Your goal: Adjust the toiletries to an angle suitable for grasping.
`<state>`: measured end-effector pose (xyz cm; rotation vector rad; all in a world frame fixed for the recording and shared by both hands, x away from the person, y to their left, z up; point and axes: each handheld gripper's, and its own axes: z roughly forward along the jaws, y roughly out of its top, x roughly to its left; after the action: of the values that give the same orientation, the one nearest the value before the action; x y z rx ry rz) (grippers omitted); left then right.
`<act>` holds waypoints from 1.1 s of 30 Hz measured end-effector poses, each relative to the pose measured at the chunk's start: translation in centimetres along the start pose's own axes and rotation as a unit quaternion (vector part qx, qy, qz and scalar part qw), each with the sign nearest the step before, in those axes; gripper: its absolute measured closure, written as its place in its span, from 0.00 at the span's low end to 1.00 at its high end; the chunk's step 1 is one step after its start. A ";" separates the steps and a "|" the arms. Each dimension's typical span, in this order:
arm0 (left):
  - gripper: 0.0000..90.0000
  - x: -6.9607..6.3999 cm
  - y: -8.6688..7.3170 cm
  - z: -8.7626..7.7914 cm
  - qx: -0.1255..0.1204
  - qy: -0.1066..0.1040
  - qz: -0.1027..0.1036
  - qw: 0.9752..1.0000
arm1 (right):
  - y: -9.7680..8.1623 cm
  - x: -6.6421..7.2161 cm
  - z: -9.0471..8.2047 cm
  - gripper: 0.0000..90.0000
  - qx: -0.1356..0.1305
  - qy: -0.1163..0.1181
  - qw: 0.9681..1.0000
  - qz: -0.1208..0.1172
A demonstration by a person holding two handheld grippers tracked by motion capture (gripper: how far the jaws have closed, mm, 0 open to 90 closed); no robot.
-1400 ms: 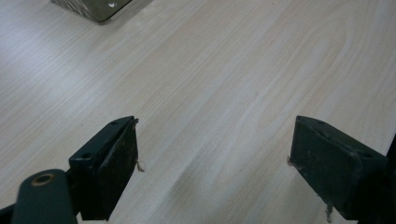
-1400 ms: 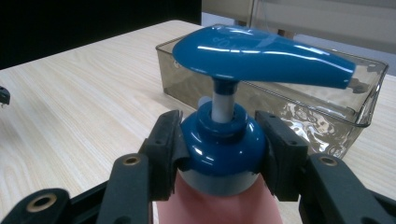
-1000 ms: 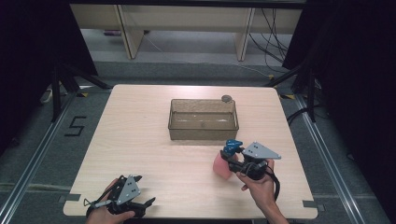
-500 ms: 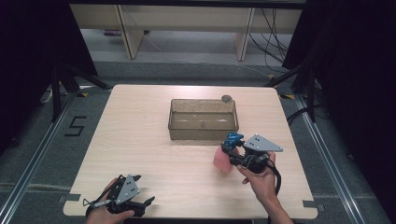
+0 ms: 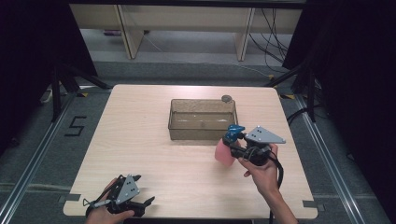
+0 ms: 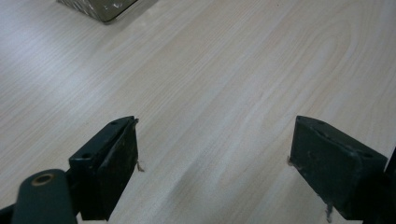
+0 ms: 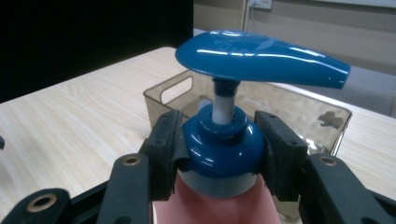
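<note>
Though gripped, pump bottle (image 7: 219, 154) base seemingly cut off

One pump bottle (image 5: 225, 150), pink body, blue pump head, between jaws of my right hand-held gripper (image 5: 233, 145). One clear brown bin (image 5: 202, 133) just beyond it. One small round grey object (image 5: 226, 98) past bin's far corner. Two hand-held grippers mine: right, and left hand-held gripper (image 5: 140, 205) well apart from it. One table (image 5: 140, 126) under all.

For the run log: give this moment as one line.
right gripper: shut on pump bottle, blue collar | bottle: held beside clear bin | left gripper: open, nothing between jaws, over table
</note>
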<state>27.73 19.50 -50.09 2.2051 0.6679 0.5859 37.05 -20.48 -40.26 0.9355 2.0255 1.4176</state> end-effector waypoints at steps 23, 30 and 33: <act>0.16 0.2 0.0 -0.2 0.005 0.000 0.006 1.000 | 2.7 -0.9 1.3 0.59 -0.002 0.008 1.000 0.002; 0.16 0.2 0.0 -0.1 0.004 -0.002 -0.002 1.000 | 3.9 -1.4 1.4 0.59 -0.008 -0.002 1.000 -0.001; 0.17 0.3 0.0 -0.2 0.006 0.001 0.009 1.000 | 4.4 -1.5 1.5 0.59 -0.006 -0.006 1.000 -0.001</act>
<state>27.84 19.77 -49.90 2.2249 0.6551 0.5937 40.24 -19.78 -36.59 0.9349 2.0064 1.4199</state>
